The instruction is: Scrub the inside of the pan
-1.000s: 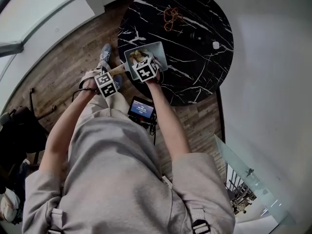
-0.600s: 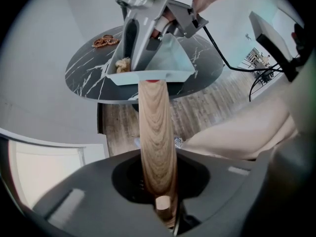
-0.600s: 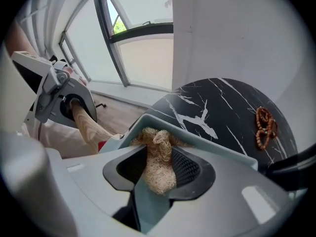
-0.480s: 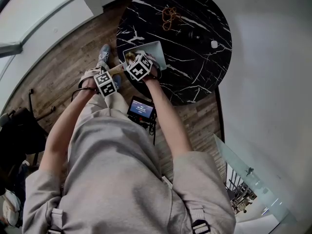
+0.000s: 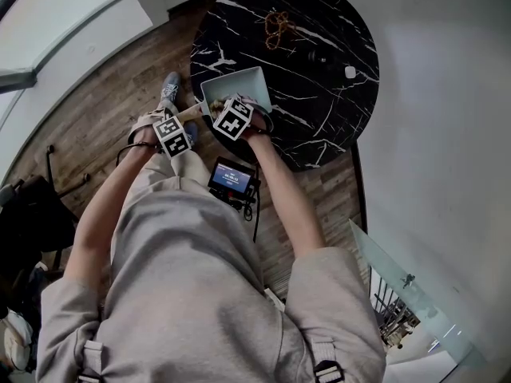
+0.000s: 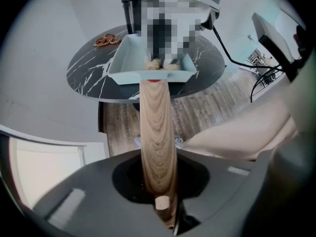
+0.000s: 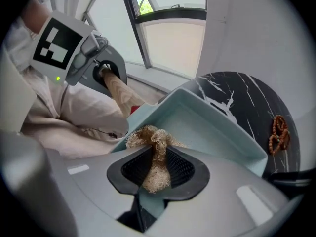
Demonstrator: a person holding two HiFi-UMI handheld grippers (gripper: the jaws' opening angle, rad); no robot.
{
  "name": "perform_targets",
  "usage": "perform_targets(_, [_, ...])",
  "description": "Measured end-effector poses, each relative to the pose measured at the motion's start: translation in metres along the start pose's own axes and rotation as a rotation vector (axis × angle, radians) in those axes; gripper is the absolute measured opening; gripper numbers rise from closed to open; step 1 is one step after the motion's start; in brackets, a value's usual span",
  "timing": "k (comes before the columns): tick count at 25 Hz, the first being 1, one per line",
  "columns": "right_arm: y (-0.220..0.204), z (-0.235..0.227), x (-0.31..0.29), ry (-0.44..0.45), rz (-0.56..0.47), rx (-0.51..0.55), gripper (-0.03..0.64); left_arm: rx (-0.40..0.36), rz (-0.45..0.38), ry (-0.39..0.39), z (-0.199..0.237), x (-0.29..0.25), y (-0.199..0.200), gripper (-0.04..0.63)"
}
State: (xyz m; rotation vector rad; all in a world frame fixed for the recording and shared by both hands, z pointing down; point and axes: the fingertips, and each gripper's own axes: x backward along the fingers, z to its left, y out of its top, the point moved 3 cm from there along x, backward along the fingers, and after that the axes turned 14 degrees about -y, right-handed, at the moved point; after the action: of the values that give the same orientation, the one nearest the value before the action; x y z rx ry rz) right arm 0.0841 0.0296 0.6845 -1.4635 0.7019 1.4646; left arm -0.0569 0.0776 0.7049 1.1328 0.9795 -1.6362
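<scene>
Right gripper (image 7: 157,164) has slid to the pan's (image 5: 239,86) near edge, jaws just closing on a scrubber (image 7: 150,135); its base lies beyond. Left gripper (image 6: 158,186) clamps the handle (image 6: 155,122).

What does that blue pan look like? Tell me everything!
The pan is pale blue and square, with sloping walls and a wooden handle. It sits at the edge of the black marbled table, handle poking off. The left gripper clamps the handle; a tan fibrous scrubber is inside, near the handle.
</scene>
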Motion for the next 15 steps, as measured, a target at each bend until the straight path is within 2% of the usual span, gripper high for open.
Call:
perform_targets(5, [-0.022,0.010,0.005,0.027,0.025,0.059,0.094,0.005,-0.002,-0.002,-0.001,0.000,0.000,0.048])
perform_targets(9, [-0.034,-0.003,0.005,0.006,0.030,-0.016,0.089,0.002,-0.002,-0.003,0.000,0.000,0.000,0.048])
perform_targets(15, [-0.063,-0.040,0.006,-0.097,0.104,-0.138,0.089,0.000,0.000,-0.003,0.000,0.000,-0.001,0.048])
